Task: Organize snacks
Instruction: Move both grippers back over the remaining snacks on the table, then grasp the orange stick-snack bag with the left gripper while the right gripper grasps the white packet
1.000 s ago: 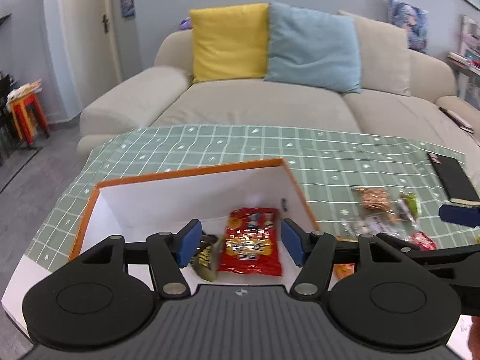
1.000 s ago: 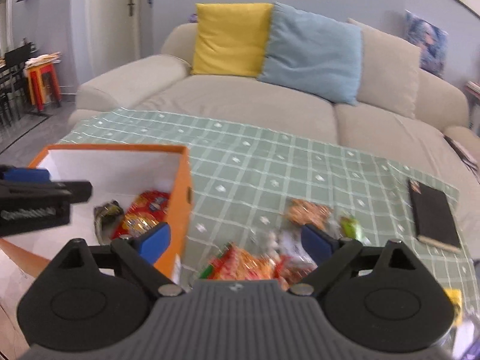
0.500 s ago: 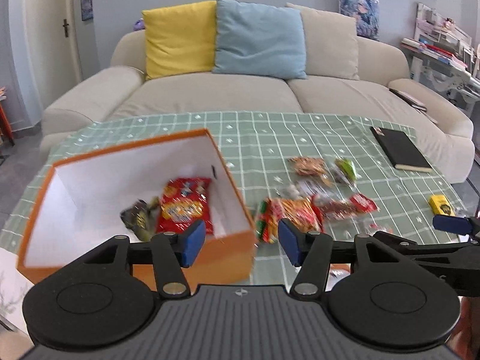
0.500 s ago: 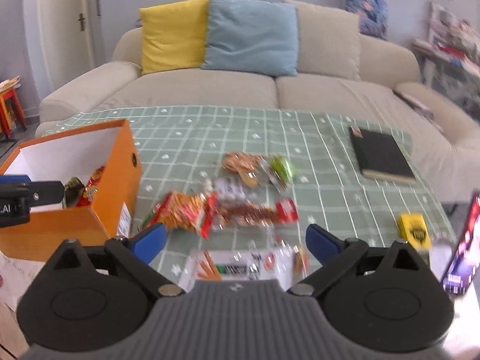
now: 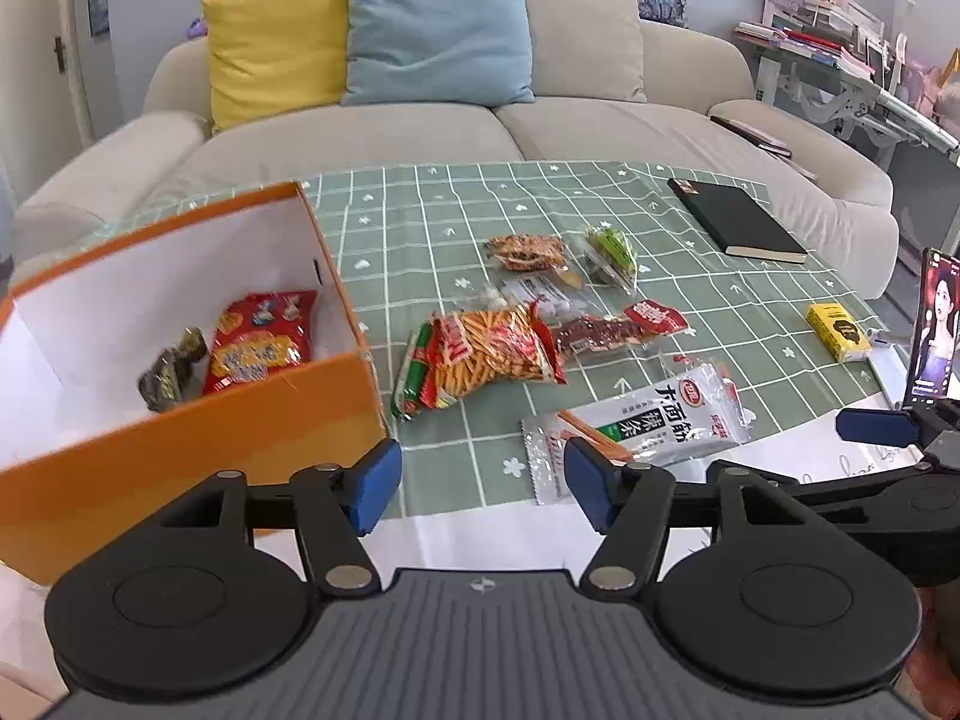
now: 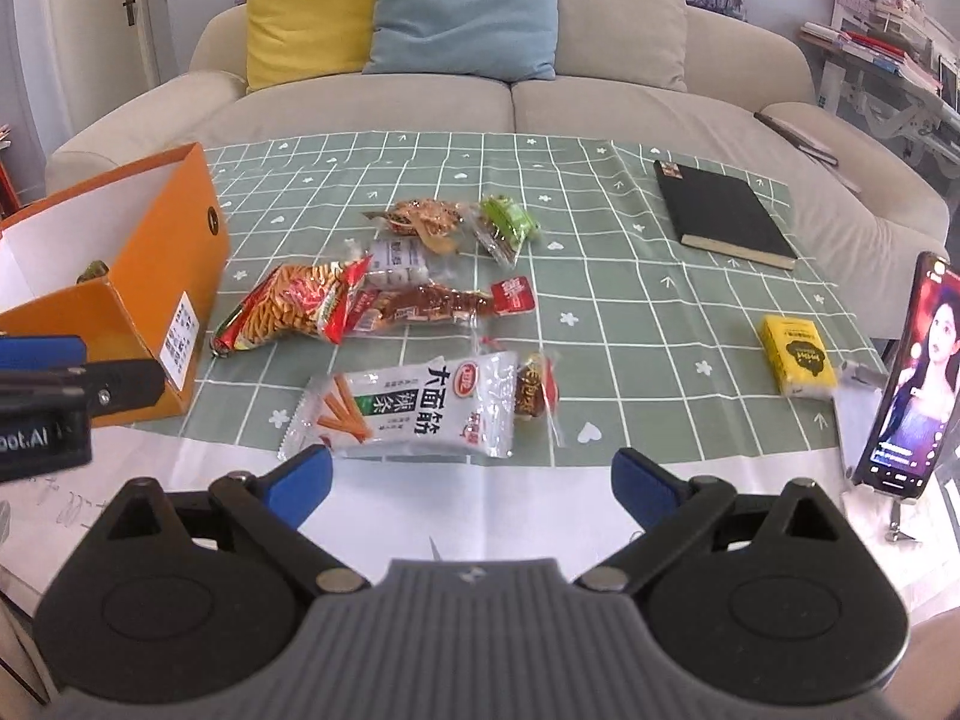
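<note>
Left wrist view: left gripper tilts down toward the tabletop; its jaws are opening, with nothing between the blue pads.
Right wrist view: right gripper also angles down; jaws spread wide, empty.
Hidden or cut off: orange box runs out of the left wrist view at lower left; from the right wrist view its contents are almost wholly screened by the box wall.
Box contents: red snack bag and a dark wrapped snack, ahead and left of the left jaws.
White packet: just ahead of the right jaws, at the near edge of the green checked cloth; beside the left jaws' right pad, touching neither pair.
Small brown snack: partly tucked against the white packet's right end; label unreadable.
Orange stick-snack bag: farther ahead, left of centre, overlapping a red-brown packet.
Far cluster: clear and green wrappers, blurred.
Right of the jaws: black notebook, yellow packet, phone propped upright.
</note>
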Demonstrator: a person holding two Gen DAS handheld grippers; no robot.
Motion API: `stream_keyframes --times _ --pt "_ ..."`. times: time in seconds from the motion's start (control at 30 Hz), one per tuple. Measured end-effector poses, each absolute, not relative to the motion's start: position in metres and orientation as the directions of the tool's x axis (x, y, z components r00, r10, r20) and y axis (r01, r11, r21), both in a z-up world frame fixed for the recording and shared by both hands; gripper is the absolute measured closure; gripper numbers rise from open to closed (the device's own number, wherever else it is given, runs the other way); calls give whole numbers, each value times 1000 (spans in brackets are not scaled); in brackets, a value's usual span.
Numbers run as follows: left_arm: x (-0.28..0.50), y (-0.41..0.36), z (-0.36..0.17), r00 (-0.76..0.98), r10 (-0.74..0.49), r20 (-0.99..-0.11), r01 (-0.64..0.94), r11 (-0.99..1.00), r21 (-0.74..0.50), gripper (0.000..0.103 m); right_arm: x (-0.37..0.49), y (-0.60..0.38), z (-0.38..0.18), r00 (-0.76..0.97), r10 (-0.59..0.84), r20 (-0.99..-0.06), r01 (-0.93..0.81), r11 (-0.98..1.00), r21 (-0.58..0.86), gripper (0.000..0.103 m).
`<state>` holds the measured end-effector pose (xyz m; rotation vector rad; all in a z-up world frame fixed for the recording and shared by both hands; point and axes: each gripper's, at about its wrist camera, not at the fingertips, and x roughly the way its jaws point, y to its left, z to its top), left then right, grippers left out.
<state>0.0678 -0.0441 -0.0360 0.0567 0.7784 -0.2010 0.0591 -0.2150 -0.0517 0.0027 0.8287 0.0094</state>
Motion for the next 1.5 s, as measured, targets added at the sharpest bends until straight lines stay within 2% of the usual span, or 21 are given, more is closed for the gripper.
stream_keyframes --times 0.13,0.33,0.4,0.6,0.73,0.83,1.0,1.03,1.07,1.13,1.2,1.3,1.37,1.5 --pt "73 -44 -43 679 -178 -712 203 978 -51 27 63 -216 -58 671 28 -741 -17 1000 22 7" --pt "85 -56 -45 688 -175 -704 264 964 17 27 76 -216 -63 664 40 -747 -53 999 6 9" --pt "92 -63 -44 696 -158 -700 292 953 75 27 83 -219 -66 649 39 -759 -43 999 14 14" --pt "112 -82 -47 735 -105 -669 368 891 265 27 102 -233 -68 615 56 -786 -6 998 67 18" --pt "137 -91 -58 706 -44 -707 393 854 340 27 114 -237 -73 583 89 -808 20 992 124 23" --pt "148 -98 -70 692 -6 -722 414 822 391 28 123 -236 -78 561 104 -821 35 988 149 29" --pt "163 -107 -89 696 74 -714 409 776 480 30 133 -234 -86 535 121 -836 45 984 170 44" --pt "165 -108 -92 685 73 -725 419 775 474 31 134 -234 -87 532 125 -837 46 983 176 48" --pt "168 -109 -94 672 74 -737 422 779 463 36 135 -235 -88 532 130 -837 47 982 182 54" --pt "173 -111 -100 653 83 -753 422 785 453 48 134 -234 -87 535 132 -835 46 982 185 60" --pt "176 -112 -106 643 96 -760 417 788 453 68 134 -233 -87 542 121 -832 43 984 171 67" --pt "175 -110 -108 653 85 -753 400 805 438 76 133 -237 -86 545 114 -831 57 984 172 77" --pt "175 -107 -107 656 77 -751 385 822 420 80 131 -240 -86 546 103 -831 68 984 167 89" --pt "167 -104 -102 646 42 -762 383 846 372 81 128 -241 -85 544 90 -834 76 985 155 95"
